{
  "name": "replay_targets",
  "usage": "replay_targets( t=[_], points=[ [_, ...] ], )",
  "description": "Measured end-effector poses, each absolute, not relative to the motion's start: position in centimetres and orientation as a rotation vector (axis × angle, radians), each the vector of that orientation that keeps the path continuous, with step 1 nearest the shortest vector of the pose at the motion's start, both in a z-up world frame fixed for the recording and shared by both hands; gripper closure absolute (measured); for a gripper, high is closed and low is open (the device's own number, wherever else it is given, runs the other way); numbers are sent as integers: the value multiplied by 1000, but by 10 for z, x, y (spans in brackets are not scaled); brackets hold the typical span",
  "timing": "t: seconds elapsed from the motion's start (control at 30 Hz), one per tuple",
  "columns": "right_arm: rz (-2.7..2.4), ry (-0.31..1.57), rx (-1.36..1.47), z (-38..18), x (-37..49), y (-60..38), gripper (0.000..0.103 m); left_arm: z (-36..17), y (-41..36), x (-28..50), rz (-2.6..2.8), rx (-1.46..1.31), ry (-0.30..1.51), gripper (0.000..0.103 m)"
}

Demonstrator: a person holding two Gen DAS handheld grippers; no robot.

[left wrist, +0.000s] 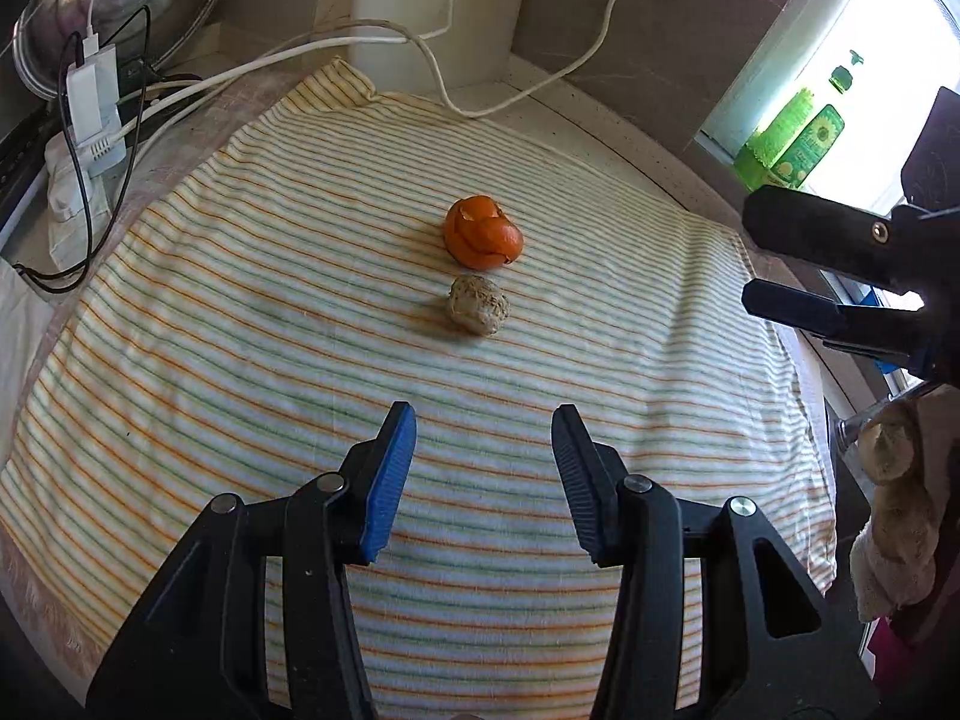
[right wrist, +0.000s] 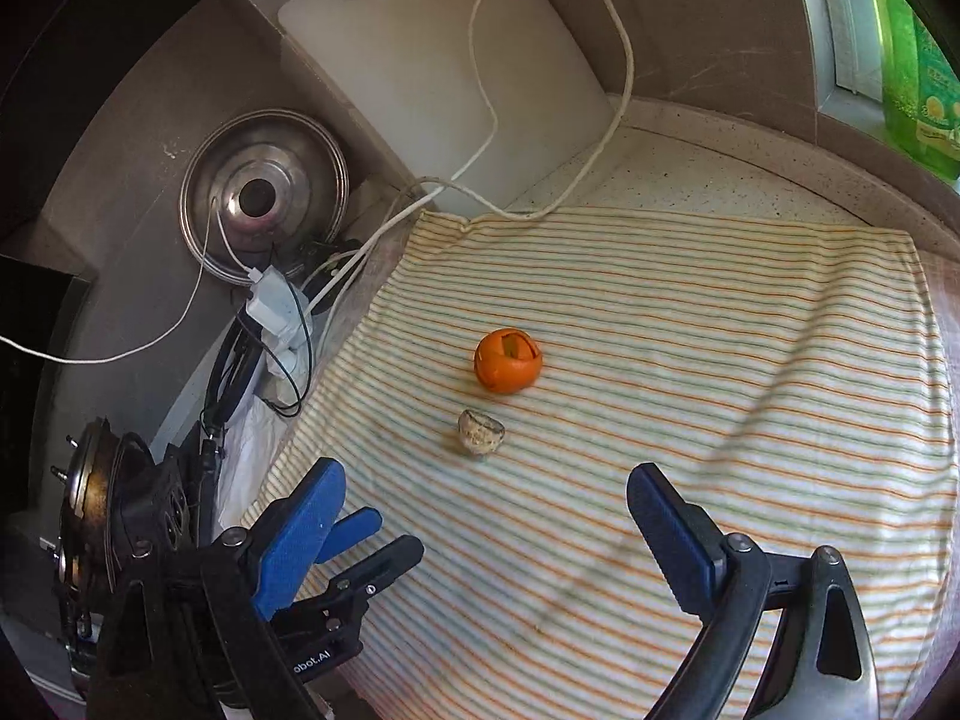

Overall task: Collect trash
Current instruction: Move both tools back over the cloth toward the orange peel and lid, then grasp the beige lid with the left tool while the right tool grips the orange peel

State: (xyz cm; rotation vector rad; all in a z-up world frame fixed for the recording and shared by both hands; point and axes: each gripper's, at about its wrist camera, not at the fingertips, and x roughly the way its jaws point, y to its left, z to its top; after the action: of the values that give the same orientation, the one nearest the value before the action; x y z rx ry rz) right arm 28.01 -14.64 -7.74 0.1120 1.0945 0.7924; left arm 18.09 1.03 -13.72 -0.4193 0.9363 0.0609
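The striped cloth (left wrist: 240,312) is covering most of the counter, and I am taking it as the landmark for every place. Near the middle of the cloth two pieces of trash are lying: an orange peel (left wrist: 483,232), curled almost into a ball, and just beside it, on the side nearer to the grippers, a small beige lump (left wrist: 479,305), maybe a root end or a shell; I cannot tell which.

The left gripper (left wrist: 483,456) is hanging over the near part of the cloth, its jaws standing apart with nothing between them. The lump is lying straight ahead of it, almost on its centre line, with the peel behind the lump.

The right gripper (right wrist: 486,498) is also standing wide apart and empty, over the near right part of the cloth. Both pieces are rounded, without a clear long axis. I judge the left gripper is better lined up, and the lump is coming first.
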Motion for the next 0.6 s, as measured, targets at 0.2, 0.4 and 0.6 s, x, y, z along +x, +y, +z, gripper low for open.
replay_targets(
  t=[0.2, 0.4, 0.6],
  points=[
    [824, 1155, 139, -96, 315, -123, 12, -148, 15, 202, 83, -465, 943, 55],
    [846, 1235, 170, -121, 343, -101, 20, -153, 17, 224, 103, -467, 942, 55],
    [831, 1296, 245, -143, 366, -90, 26, -162, 21, 238, 115, -478, 941, 56]
  ],
)
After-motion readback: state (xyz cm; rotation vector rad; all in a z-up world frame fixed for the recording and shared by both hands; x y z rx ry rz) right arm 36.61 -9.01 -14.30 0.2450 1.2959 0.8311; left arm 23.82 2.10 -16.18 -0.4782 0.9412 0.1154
